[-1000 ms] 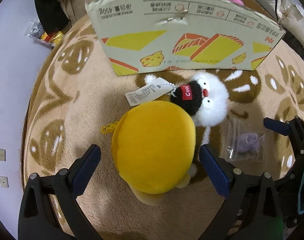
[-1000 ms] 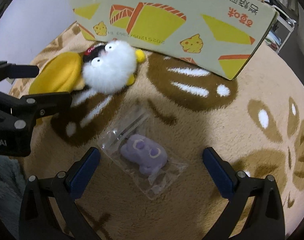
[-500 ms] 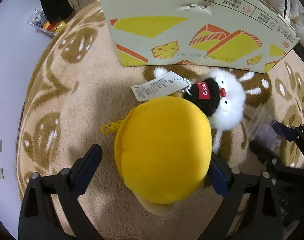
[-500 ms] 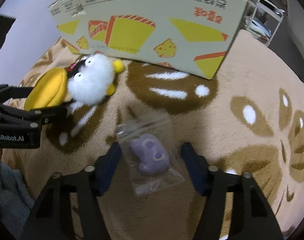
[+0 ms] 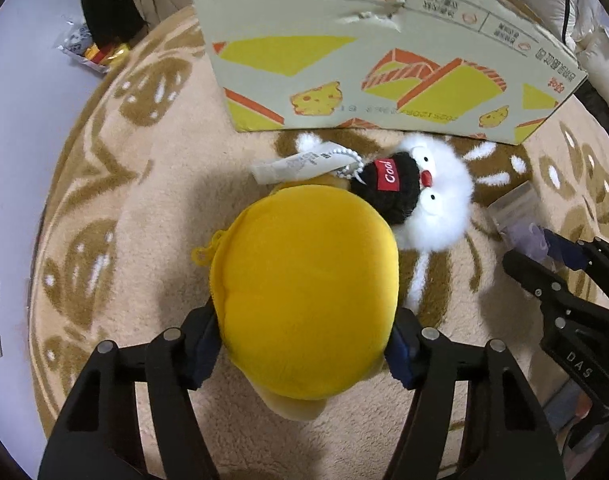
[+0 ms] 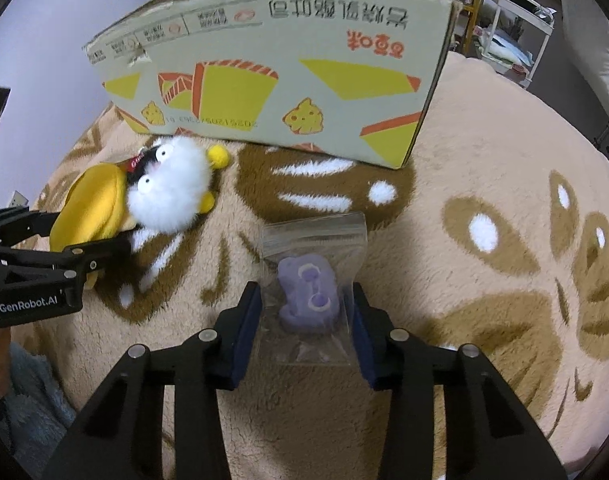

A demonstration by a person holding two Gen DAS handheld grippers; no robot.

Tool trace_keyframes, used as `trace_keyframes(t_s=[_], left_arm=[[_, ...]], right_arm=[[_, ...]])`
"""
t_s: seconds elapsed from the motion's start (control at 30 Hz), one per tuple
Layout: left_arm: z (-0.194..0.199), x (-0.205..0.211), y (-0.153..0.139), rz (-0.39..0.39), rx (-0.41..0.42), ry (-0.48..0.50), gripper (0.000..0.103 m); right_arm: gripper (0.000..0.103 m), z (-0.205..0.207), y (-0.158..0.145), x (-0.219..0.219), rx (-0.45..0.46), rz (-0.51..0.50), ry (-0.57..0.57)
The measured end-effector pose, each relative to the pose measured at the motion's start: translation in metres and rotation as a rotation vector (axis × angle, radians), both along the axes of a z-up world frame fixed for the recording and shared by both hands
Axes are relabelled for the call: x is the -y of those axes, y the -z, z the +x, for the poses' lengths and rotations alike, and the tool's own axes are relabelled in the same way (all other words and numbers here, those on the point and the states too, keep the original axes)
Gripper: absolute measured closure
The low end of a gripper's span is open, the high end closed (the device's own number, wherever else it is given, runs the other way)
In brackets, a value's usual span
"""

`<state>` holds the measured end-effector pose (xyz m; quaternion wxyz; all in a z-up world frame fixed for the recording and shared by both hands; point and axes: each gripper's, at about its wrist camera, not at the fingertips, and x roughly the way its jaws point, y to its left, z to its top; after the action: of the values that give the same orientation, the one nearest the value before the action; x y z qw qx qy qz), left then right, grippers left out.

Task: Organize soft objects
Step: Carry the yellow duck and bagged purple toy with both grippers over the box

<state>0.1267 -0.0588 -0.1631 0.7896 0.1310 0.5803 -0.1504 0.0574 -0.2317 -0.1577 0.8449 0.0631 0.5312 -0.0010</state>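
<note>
A round yellow plush [image 5: 308, 292] lies on the beige rug, and my left gripper [image 5: 302, 346] is closing on it, both pads pressed into its sides. Against its far side leans a white fluffy plush [image 5: 436, 208] with a black cap and a paper tag. My right gripper [image 6: 304, 320] is closing on a clear bag [image 6: 316, 232] holding a small purple toy [image 6: 308, 296]; the pads pinch the bag's edges. In the right wrist view the white plush [image 6: 168, 192] and yellow plush [image 6: 92, 208] sit at the left.
A large cardboard box [image 5: 364, 48] with yellow and orange print stands just behind the toys, also shown in the right wrist view [image 6: 284, 72]. Snack wrappers [image 5: 96, 48] lie off the rug's [image 5: 144, 200] far left edge. A person's grey sleeve [image 6: 24, 392] is at lower left.
Both grippers' jaws came together, the left onto the yellow plush, the right onto the bagged purple toy. The right gripper moved closer over the bag, which now stands squeezed between its pads.
</note>
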Motion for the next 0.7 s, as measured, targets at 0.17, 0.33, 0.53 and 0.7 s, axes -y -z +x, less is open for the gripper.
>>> trace_keyframes(t_s=[0.17,0.33,0.53,0.7], left_arm=[[-0.012,-0.008,-0.023,-0.02,0.077,-0.03,0.036],[-0.03,-0.014,-0.051,-0.038,0.193,-0.05,0.036],[-0.042,-0.02,-0.087,-0.097,0.342,-0.073,0.036],[-0.048,-0.026,-0.115,-0.14,0.461,-0.082,0.036]], right_arm=[[0.058,-0.007,-0.014,0.004,0.049,-0.006,0.015],[0.058,-0.019,-0.034,0.009,0.108,0.003,0.034],[0.058,-0.034,-0.065,0.018,0.221,0.007,0.084],[0.058,-0.036,-0.094,0.023,0.311,0.023,0.103]])
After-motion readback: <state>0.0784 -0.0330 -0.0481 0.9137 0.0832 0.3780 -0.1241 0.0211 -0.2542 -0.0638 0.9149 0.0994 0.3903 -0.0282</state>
